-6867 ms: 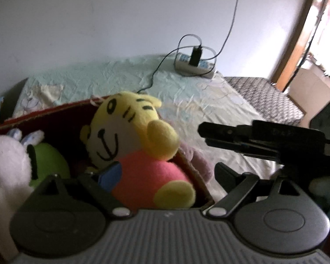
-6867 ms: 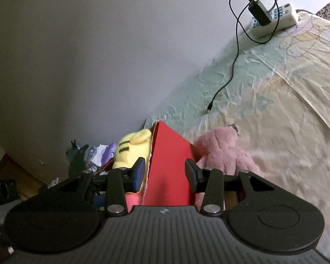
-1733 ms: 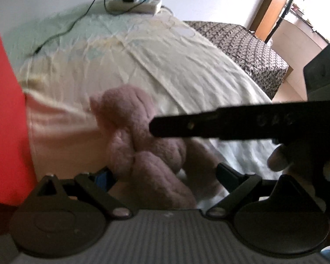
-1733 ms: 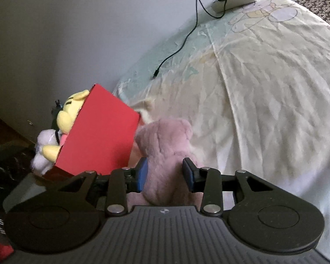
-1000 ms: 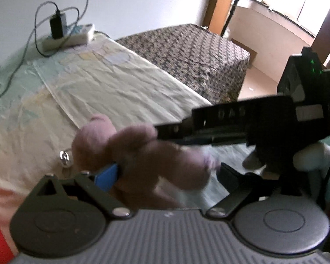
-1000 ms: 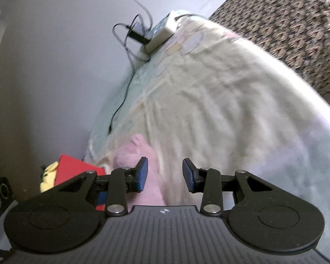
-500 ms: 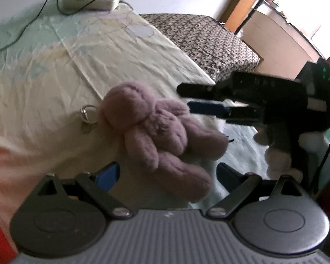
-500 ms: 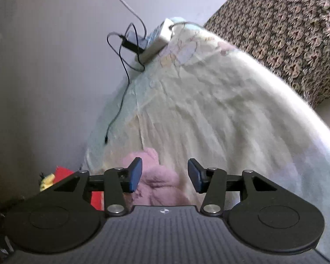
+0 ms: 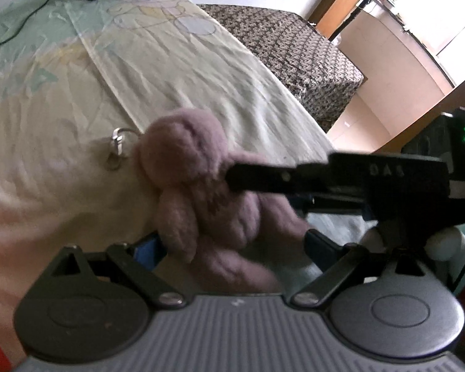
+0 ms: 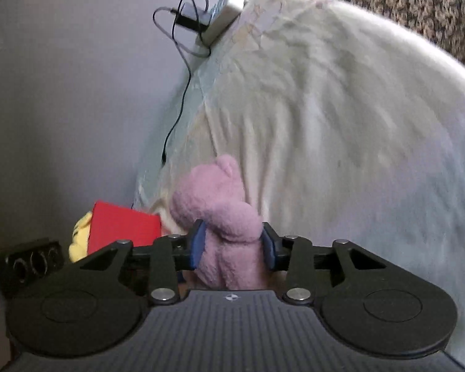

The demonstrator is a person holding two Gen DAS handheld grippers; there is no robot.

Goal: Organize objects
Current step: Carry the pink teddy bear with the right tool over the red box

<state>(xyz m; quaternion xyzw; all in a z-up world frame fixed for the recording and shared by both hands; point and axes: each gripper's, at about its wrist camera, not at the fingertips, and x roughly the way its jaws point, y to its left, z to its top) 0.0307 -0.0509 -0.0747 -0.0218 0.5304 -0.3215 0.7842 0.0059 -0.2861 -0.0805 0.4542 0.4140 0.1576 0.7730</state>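
Two blue gripper pads [image 10: 197, 245] squeezing fuzzy pink plush bear [image 10: 223, 217].

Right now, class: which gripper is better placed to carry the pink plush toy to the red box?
Right gripper: its pads flank the pink plush toy; left gripper sits wide open.

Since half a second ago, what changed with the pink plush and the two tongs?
The right tongs moved in and now bracket the pink plush, pads against its sides; earlier they hung open above it. The plush has been raised from lying flat to nearly upright. The left tongs stay open, the plush between them. The red box and power strip stayed put.
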